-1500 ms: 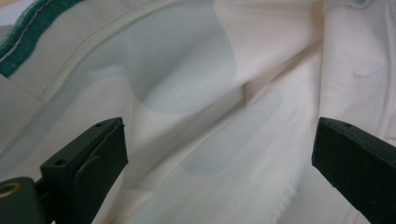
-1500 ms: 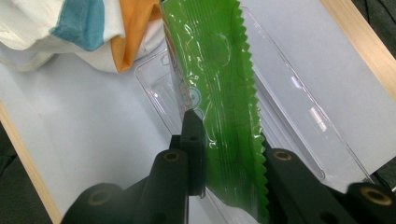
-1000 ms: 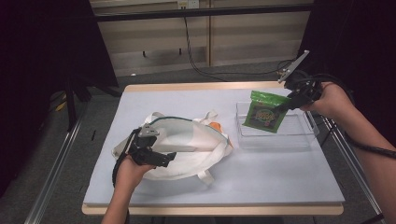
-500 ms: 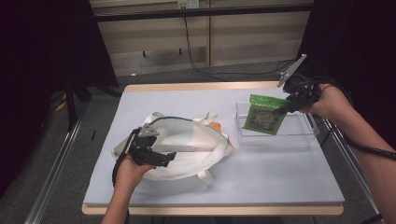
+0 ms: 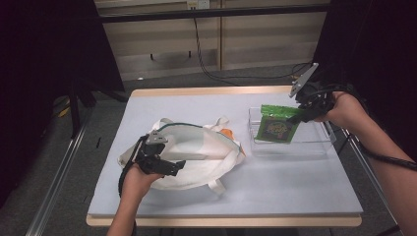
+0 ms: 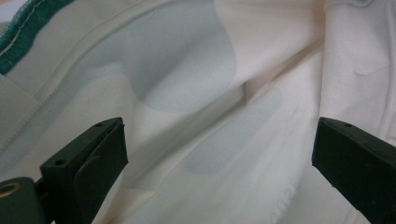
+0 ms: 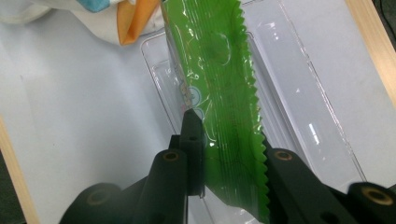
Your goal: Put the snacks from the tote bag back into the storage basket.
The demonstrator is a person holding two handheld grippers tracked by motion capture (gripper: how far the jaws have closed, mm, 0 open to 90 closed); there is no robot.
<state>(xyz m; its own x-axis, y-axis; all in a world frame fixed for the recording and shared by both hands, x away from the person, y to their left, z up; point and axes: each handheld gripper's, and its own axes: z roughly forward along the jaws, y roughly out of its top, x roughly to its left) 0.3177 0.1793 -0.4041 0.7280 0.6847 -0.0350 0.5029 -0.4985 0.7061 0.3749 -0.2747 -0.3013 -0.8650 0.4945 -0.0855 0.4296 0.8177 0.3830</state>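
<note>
A cream tote bag (image 5: 196, 152) with a green-trimmed mouth lies on the table's left half. My left gripper (image 5: 177, 166) rests over its near side, and in the left gripper view its jaws stand wide open (image 6: 219, 149) over the bag's white fabric (image 6: 187, 70), with nothing pressed between them. My right gripper (image 5: 296, 118) is shut on the top edge of a green snack packet (image 5: 278, 130), which hangs upright over a clear plastic tray (image 5: 314, 147). In the right gripper view both jaws (image 7: 229, 154) pinch the packet (image 7: 215, 79) above the tray (image 7: 313, 112).
An orange and blue patch of the bag (image 7: 130, 21) lies just left of the tray. The table's wooden edge (image 5: 206, 91) runs along the far side, with cables on the floor behind. Bare grey tabletop (image 5: 285, 187) spreads in front of the tray.
My right gripper and the green packet have sunk slightly toward the tray. The left gripper and the bag have stayed put.
</note>
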